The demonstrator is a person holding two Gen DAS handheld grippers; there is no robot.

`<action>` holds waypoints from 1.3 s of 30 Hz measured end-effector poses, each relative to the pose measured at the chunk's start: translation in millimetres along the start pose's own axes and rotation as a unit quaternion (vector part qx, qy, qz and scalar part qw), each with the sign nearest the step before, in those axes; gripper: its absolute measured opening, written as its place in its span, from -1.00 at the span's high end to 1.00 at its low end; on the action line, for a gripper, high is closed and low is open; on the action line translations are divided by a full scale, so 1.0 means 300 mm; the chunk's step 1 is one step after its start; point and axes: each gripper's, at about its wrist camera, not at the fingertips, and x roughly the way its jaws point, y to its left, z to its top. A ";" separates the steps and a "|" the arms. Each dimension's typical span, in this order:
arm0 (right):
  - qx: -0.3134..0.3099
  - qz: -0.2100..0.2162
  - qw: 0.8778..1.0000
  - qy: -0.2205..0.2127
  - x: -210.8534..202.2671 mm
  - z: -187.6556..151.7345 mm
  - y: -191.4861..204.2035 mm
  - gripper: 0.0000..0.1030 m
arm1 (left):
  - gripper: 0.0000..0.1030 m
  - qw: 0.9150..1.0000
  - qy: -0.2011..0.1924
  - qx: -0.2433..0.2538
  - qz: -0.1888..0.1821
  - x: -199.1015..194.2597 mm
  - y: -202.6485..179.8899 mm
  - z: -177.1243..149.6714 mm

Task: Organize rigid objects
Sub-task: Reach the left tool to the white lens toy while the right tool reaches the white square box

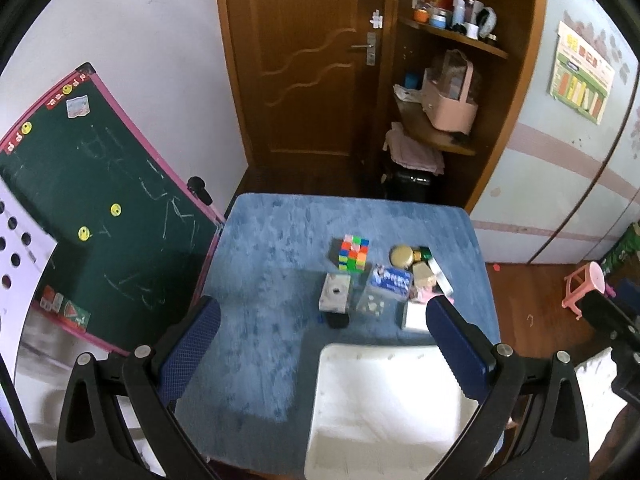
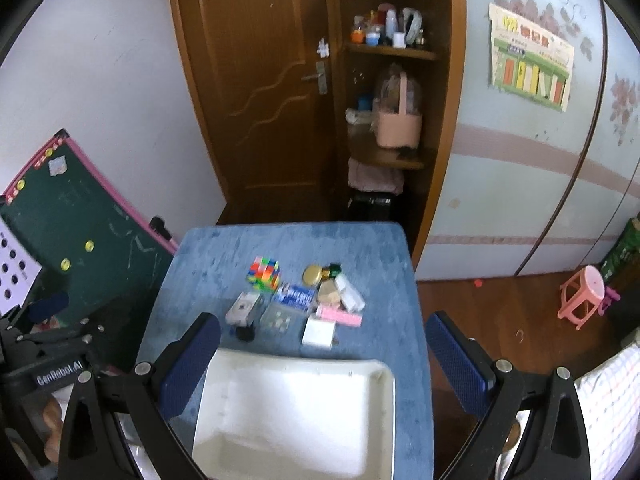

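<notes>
Blue table (image 2: 360,248): cube (image 2: 264,273) beyond right tool (image 2: 324,356).

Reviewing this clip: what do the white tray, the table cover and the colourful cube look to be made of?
White tray: probably smooth plastic, with a rounded moulded rim and a faint sheen. Table cover: blue plush fabric; its nap looks mottled. Colourful cube: likely hard glossy plastic, in bright solid-colour tiles. Blur leaves all three uncertain.
</notes>
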 end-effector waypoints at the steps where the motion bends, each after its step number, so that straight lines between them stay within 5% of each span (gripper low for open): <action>1: 0.004 0.001 1.000 -0.001 0.012 0.015 -0.004 -1.00 | -0.98 1.000 0.000 0.000 -0.001 0.014 0.008 0.018; 10: 0.049 0.008 0.998 0.044 0.201 0.120 -0.047 -1.00 | -0.98 0.999 0.030 0.035 0.000 0.234 0.017 0.102; 18: 0.070 0.023 0.990 0.120 0.488 0.107 -0.026 -0.93 | -0.98 0.991 0.126 0.047 -0.024 0.588 0.010 0.084; 29: 0.084 0.015 0.963 0.254 0.947 -0.080 0.018 -0.66 | -0.98 0.962 0.268 0.051 -0.031 1.070 -0.032 -0.014; 39: 0.115 0.012 0.944 0.310 1.175 -0.198 -0.007 -0.47 | -0.91 0.935 0.354 0.032 -0.007 1.270 -0.051 -0.070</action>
